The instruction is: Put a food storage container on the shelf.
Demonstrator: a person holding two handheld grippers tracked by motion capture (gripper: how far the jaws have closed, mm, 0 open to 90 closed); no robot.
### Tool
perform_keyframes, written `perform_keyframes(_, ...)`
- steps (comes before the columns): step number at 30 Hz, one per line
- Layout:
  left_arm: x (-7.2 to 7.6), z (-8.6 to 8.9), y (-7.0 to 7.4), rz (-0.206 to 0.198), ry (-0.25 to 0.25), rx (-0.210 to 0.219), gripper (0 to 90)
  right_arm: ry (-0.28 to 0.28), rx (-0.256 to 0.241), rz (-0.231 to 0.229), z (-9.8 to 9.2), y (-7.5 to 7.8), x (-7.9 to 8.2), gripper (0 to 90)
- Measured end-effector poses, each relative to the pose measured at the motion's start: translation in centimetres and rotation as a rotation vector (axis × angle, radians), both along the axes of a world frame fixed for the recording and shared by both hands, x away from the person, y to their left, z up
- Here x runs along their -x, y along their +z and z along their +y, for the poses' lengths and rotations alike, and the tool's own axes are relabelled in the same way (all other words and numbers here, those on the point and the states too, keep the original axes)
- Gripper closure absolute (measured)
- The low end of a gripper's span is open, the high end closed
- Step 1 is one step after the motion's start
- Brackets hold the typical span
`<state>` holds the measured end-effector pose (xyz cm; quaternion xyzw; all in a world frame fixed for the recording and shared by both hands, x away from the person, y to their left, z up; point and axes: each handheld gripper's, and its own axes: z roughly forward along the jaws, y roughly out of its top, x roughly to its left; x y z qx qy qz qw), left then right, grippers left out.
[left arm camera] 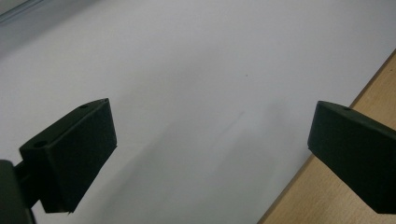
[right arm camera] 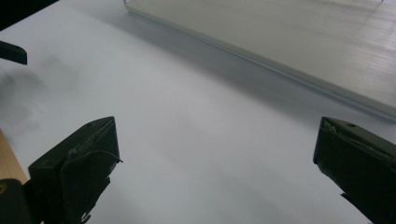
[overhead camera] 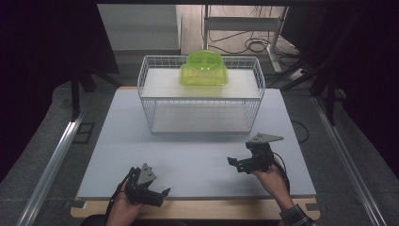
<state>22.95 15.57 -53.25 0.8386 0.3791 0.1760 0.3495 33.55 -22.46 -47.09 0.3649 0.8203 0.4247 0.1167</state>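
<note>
white table (overhead camera: 197, 155): left gripper (left arm camera: 210, 154), right gripper (right arm camera: 215, 163) both agape, empty.

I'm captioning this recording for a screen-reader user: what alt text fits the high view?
A person's two hands each hold an open black gripper, left gripper and right gripper, over a pale table. Beyond them a white wire basket carries a translucent green container on its upper shelf.

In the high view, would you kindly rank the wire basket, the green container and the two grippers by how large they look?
1. Wire basket
2. Green container
3. Right gripper and left gripper: they look alike, so I leave them unranked; both sit nearer the camera.
</note>
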Motion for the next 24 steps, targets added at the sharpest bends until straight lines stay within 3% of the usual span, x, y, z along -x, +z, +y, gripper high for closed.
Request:
perform_keyframes(9, 0.0, 0.0, 0.0, -0.002, -0.003, -0.003, 0.8, -0.004, 0.072, -0.006, -0.5, -1.2, 1.3, 0.3)
perform_keyframes(24, 0.0, -0.1, -0.1, -0.001, -0.001, -0.002, 0.8, -0.005, 0.114, 0.036, -1.2, -3.2, 2.7, 0.3)
